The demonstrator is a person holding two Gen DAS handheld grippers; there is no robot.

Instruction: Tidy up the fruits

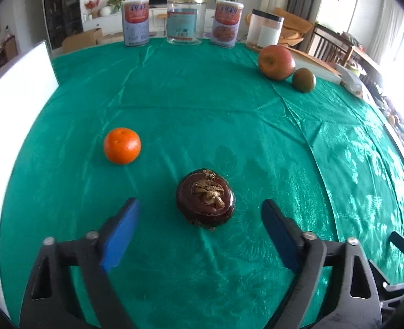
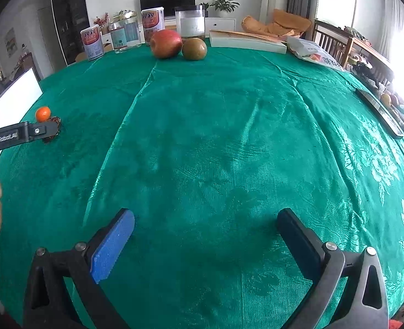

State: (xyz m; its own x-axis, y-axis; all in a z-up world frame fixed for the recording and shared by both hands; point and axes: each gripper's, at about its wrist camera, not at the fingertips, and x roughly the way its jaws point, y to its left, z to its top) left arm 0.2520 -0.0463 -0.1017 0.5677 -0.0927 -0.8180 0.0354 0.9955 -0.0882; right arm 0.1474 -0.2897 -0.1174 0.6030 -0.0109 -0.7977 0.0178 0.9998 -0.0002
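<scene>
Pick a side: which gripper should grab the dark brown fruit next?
Left. The left gripper is open with the dark brown fruit sitting between its jaws. The right gripper faces only bare green cloth.

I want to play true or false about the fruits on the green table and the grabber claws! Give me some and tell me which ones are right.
1. The left gripper is open, with the dark brown fruit just ahead between its fingers. True.
2. The orange is squeezed in the right gripper. False: the right gripper is open with nothing in it, and the orange sits on the green tablecloth.
3. The red apple and the greenish-brown fruit sit side by side at the far side of the table. True.
4. The red apple is inside the glass jar. False: it rests on the cloth, outside the jar.
5. The orange lies left of the dark brown fruit in the left wrist view. True.
</scene>
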